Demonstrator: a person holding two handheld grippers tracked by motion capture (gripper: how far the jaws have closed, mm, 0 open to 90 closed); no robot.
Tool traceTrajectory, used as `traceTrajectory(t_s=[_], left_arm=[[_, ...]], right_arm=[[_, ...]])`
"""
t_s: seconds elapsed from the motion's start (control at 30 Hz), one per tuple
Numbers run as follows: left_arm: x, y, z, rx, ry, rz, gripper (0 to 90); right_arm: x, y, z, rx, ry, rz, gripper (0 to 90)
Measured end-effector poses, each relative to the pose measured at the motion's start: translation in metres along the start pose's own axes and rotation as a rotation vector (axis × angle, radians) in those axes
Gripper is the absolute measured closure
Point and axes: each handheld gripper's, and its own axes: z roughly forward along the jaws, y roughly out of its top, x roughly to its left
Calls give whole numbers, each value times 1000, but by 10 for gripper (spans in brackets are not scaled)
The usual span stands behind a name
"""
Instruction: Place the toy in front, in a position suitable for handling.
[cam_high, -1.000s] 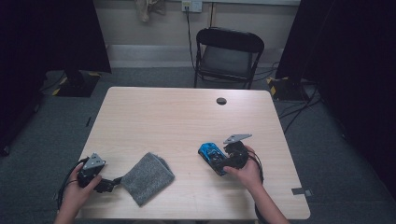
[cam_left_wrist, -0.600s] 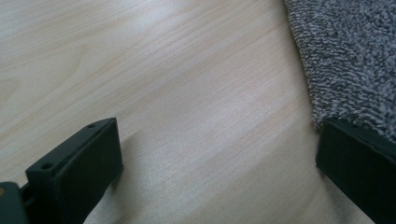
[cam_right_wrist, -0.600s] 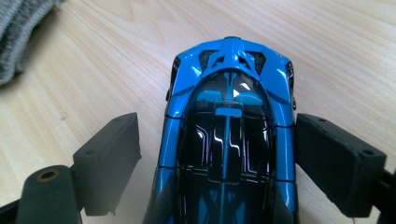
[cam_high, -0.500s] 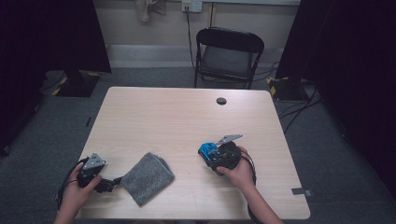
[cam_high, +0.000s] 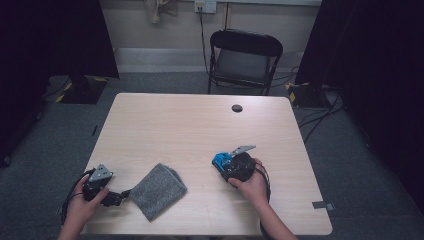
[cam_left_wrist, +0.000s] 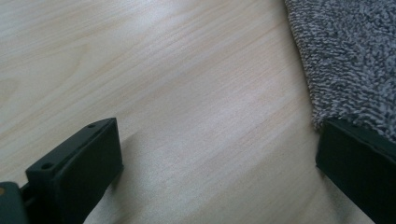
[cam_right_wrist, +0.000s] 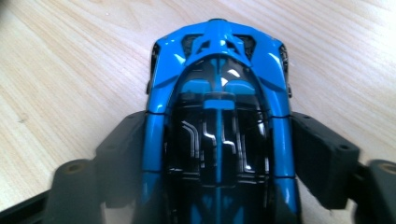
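The right hand-held gripper (cam_right_wrist: 217, 158) straddles the blue toy car (cam_right_wrist: 217, 93) at about 5 o'clock on the table (cam_high: 165, 125); its jaws have just been closing and hug the car's flanks, seemingly to lift it. The left hand-held gripper (cam_left_wrist: 219, 163) rests spread at 7 o'clock, one jaw against the grey cloth (cam_high: 159, 190), likely to steady it.

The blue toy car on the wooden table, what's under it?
The blue toy car sits on the light wooden table between the right gripper jaws, whose pads meet its sides. The car's body covers its wheels and the wood under it.
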Motion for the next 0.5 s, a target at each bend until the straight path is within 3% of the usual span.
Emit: traceTrajectory(t_s=[0.5], left_arm=[[0,0,0,0,0,0,0]], right_arm=[[3,-1,-1,5,-29,22,258]])
